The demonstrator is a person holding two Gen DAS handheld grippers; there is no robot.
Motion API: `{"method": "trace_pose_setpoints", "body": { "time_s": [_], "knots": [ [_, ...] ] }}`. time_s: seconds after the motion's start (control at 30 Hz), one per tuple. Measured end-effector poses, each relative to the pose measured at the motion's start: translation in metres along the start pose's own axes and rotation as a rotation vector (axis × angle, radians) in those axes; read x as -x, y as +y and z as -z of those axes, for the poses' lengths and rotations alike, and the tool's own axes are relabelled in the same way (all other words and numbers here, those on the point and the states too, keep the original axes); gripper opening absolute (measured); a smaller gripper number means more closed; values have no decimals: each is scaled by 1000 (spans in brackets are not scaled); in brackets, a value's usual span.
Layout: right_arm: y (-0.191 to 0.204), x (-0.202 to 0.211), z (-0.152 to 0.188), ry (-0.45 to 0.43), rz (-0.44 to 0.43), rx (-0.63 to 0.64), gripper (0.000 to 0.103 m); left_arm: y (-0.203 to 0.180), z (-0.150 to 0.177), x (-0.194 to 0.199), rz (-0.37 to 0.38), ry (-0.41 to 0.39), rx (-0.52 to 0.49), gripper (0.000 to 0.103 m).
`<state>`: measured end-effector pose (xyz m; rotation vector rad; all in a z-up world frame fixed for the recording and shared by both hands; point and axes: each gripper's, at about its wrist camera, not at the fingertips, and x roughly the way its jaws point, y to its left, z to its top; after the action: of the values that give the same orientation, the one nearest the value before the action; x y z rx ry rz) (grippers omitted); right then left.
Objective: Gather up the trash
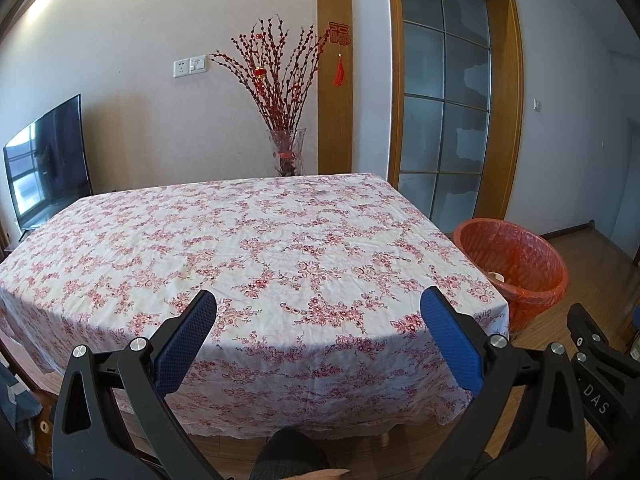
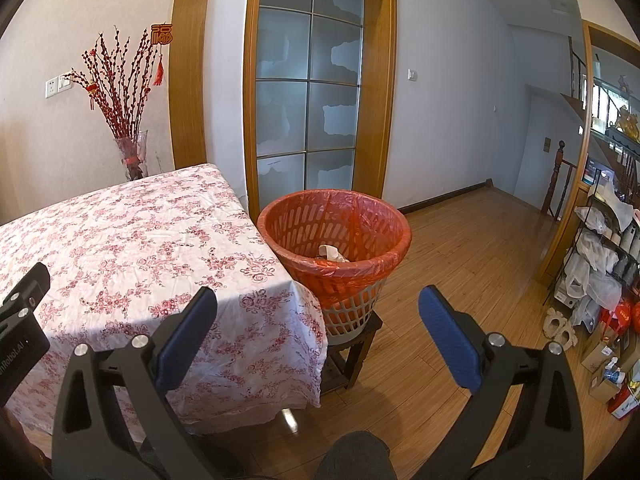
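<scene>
A white basket lined with an orange bag [image 2: 334,236] stands on a small dark stool [image 2: 352,344] right of the table; the same basket [image 1: 516,264] shows at the right of the left wrist view. Crumpled paper trash [image 2: 332,253] lies inside it. My left gripper [image 1: 318,312] is open over the near edge of the floral tablecloth [image 1: 240,248], nothing between its blue pads. My right gripper [image 2: 318,310] is open too, held in front of the basket and the table's corner [image 2: 280,280]. No trash shows on the tablecloth.
A glass vase of red branches [image 1: 286,152] stands behind the table, a television [image 1: 48,168] at the left. A frosted glass door [image 2: 308,96] is behind the basket. Shelves with bags and boxes [image 2: 600,280] line the right. A person's knee [image 2: 352,456] is below.
</scene>
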<state>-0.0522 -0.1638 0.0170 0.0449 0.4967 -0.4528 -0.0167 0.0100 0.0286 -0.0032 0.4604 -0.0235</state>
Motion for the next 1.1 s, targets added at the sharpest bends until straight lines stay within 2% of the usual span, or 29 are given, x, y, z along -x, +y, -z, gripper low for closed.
{"method": "trace_pose_setpoints", "body": {
  "time_s": [1.1],
  "knots": [
    [-1, 0, 0, 1, 0, -3, 99, 5, 2, -6, 7, 12, -16, 100]
  ]
}}
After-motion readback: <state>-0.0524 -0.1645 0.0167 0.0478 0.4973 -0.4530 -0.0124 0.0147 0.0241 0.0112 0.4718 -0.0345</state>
